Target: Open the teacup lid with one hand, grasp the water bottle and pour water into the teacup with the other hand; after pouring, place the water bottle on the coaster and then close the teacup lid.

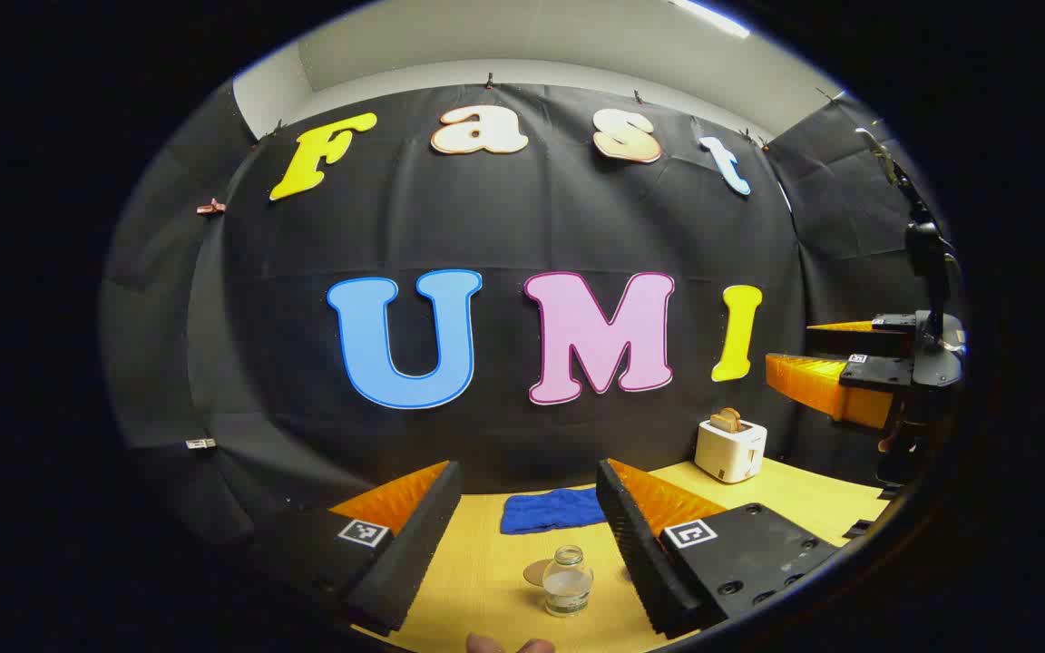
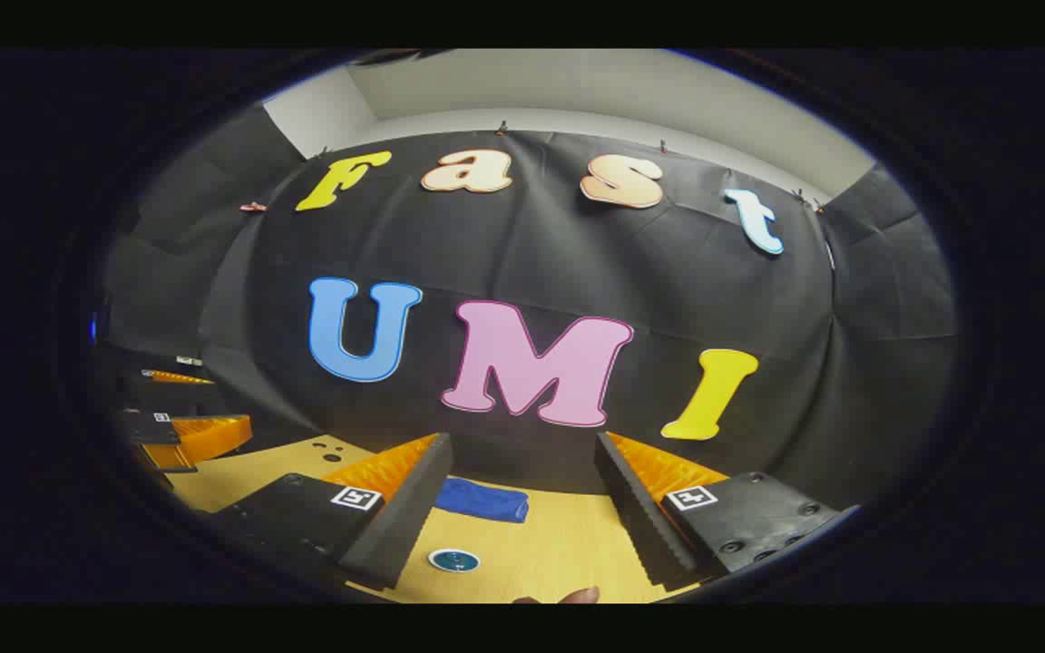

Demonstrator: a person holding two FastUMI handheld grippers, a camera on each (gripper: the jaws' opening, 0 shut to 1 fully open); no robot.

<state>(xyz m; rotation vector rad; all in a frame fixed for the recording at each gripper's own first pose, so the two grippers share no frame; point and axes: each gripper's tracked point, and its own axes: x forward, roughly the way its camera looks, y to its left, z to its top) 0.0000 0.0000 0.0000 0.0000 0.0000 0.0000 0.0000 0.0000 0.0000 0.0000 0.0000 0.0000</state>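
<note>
In the left gripper view a small clear glass bottle point(image 1: 568, 581) with some water stands uncapped on the yellow table point(image 1: 477, 589). A round coaster point(image 1: 535, 571) lies just behind it to the left. My left gripper point(image 1: 528, 464) hovers open above them, touching neither. My right gripper point(image 1: 790, 349) is held high at the right, its fingers apart. In the right gripper view a small round teal thing with a pale rim point(image 2: 454, 560), probably the lidded teacup from above, sits on the table. My right gripper point(image 2: 523, 438) hangs open over it. The left gripper point(image 2: 232, 401) shows far left.
A blue cloth point(image 1: 551, 510) lies at the back of the table near the wall, also seen as a blue cloth point(image 2: 482, 499) in the right gripper view. A white toaster point(image 1: 729, 446) with toast stands back right. A person's fingertip point(image 1: 509, 645) pokes in at the bottom edge.
</note>
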